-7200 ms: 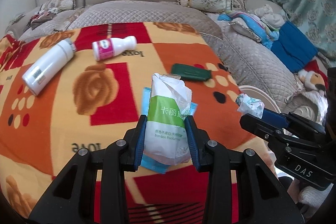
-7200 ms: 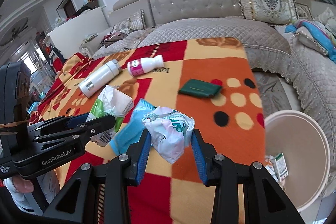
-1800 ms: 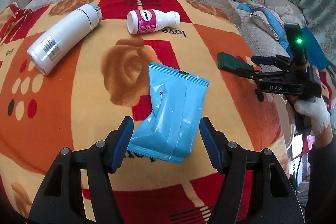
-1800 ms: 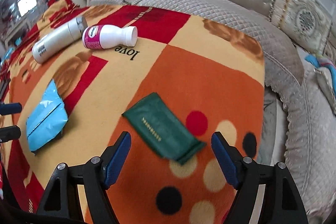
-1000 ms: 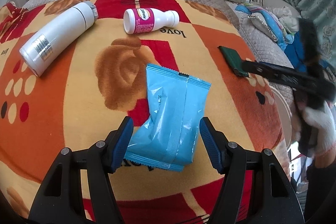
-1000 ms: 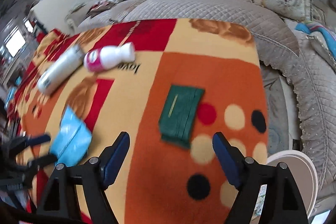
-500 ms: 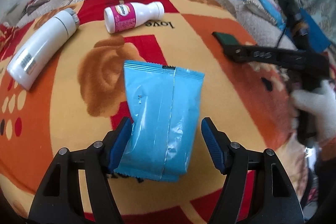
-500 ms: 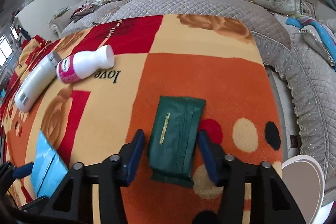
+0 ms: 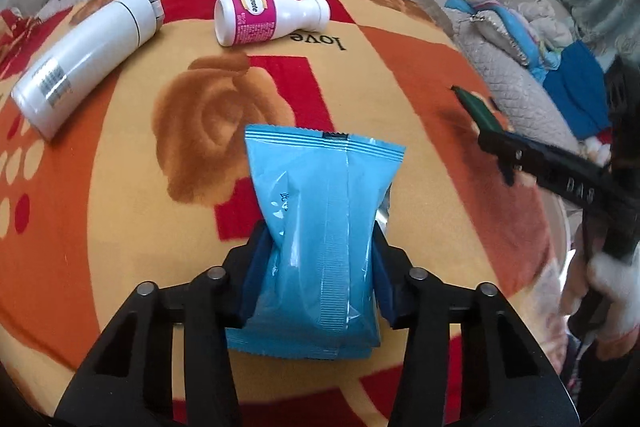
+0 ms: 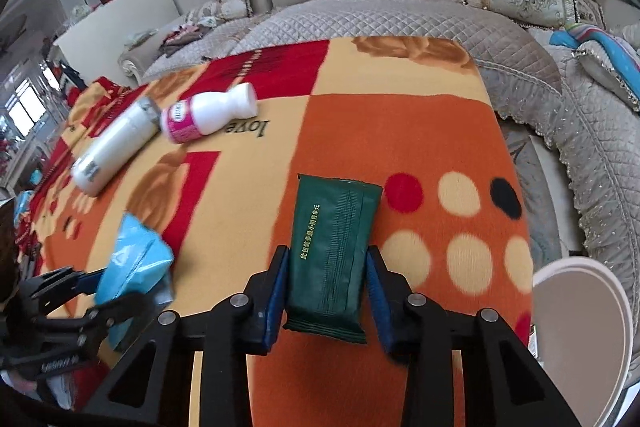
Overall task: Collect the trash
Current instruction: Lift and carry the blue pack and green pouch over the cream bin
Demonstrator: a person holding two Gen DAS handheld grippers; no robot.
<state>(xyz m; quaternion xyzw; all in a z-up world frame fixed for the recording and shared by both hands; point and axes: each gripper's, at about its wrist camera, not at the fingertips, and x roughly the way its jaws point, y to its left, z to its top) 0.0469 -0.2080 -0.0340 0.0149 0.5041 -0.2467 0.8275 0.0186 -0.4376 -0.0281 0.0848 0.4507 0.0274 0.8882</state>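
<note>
My left gripper (image 9: 318,267) is shut on a light blue plastic packet (image 9: 320,223) that rests on the patterned blanket (image 9: 120,187). The packet also shows in the right wrist view (image 10: 132,259), between the left gripper's fingers. My right gripper (image 10: 326,297) is shut on a dark green packet (image 10: 332,259) with gold print, also on the blanket. In the left wrist view the green packet (image 9: 478,109) shows at the right, at the tip of the right gripper (image 9: 492,143).
A white flask (image 9: 84,55) and a white bottle with a pink label (image 9: 264,13) lie at the far side of the blanket. A pale round bin (image 10: 580,339) stands at the right past the blanket's edge. Quilted sofas surround the area.
Both grippers have moved forward and shut: the left on the blue packet, the right on the green packet. 7.2 s ago they held a tissue pack and a crumpled wrapper.
</note>
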